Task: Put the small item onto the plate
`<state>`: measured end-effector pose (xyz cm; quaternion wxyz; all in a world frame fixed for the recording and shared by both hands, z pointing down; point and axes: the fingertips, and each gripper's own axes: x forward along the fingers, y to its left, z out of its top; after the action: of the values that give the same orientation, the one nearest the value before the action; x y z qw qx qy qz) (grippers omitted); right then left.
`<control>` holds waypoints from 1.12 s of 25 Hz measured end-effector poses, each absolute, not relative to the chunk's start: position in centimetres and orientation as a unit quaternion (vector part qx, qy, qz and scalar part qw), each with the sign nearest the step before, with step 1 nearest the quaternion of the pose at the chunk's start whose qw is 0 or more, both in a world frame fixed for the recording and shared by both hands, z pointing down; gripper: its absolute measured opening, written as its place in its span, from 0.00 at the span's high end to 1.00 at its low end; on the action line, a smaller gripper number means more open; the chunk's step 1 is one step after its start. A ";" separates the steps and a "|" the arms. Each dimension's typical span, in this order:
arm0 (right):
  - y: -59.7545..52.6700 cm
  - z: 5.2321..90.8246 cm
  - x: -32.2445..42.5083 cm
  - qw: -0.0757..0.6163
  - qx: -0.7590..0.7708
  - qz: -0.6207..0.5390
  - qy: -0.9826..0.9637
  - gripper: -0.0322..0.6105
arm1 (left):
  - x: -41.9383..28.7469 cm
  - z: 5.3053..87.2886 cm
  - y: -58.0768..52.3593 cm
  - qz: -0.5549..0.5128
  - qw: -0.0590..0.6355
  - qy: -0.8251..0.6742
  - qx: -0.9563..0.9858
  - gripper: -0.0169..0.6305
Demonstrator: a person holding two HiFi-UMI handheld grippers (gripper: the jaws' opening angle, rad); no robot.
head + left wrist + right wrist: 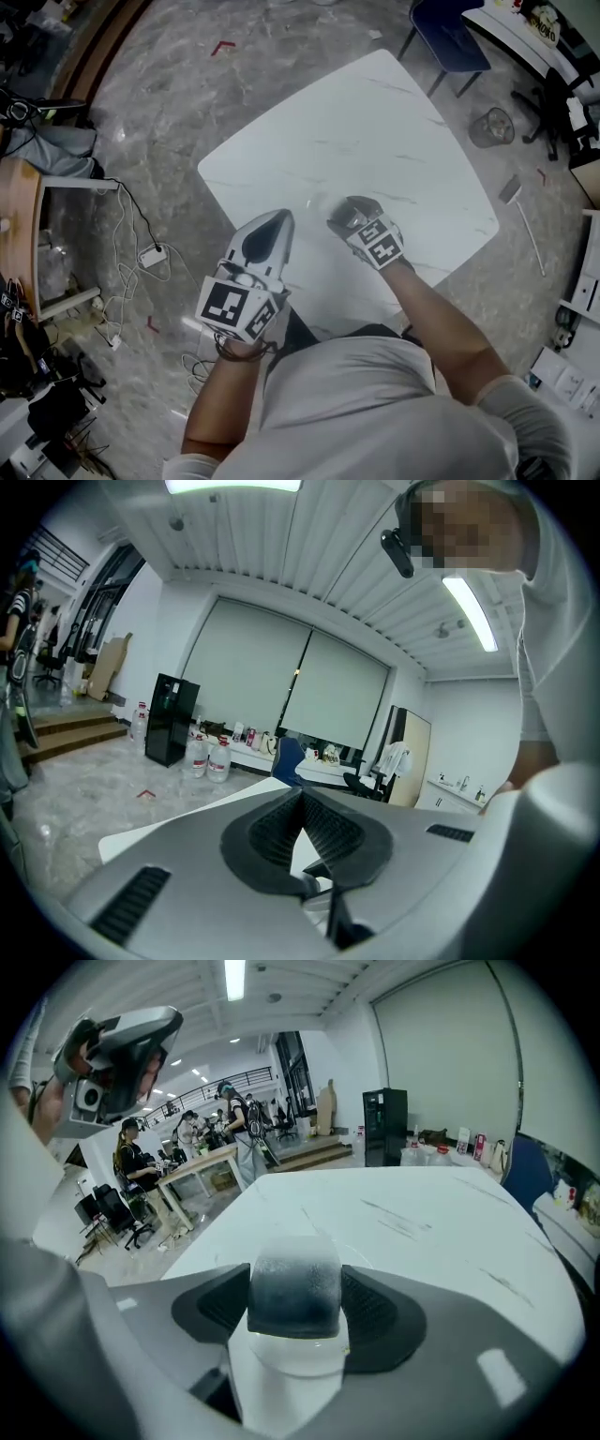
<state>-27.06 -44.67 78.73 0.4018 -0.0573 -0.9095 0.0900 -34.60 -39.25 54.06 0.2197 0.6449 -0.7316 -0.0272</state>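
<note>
**Smoky-grey rounded item (295, 1293) pinched in right claw over white counter**

The smoky-grey rounded item, frosted and dark on top and clear at its base, sits clamped between the ribbed black pads of the right claw (296, 1309). In the head view, that claw (343, 217) is over the near middle of the white marble-veined counter (375, 122). Whether the item touches the surface cannot be told. Just beyond the item, a faint curved clear rim (362, 1250) shows on the counter; it may be a plate, but too little is visible to be sure. The left claw (302, 801) is pressed together, tips meeting, with nothing between them. In the head view it (274, 227) is at the counter's near-left edge, just left of the right claw. A blue chair (450, 37) stands at the far side on the grey stone floor (169, 103).
</note>
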 end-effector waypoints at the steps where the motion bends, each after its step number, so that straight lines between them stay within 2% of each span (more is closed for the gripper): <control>1: -44.8 79.2 -27.5 0.406 -0.058 0.085 -0.908 0.49 | -35.0 54.4 -39.2 -0.027 0.222 -0.732 0.643 0.96; 15: -44.5 83.5 -28.6 0.467 -0.076 -0.009 -0.881 0.49 | -36.1 57.2 -38.5 -0.022 0.246 -0.735 0.631 0.96; 28: -44.2 83.6 -28.8 0.450 -0.062 -0.035 -0.890 0.49 | -36.7 57.4 -36.6 -0.023 0.252 -0.745 0.618 0.96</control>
<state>-28.81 -44.17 83.64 0.4495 -0.0621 -0.8904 -0.0346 -36.66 -36.65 57.40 0.2516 0.6175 -0.7449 -0.0231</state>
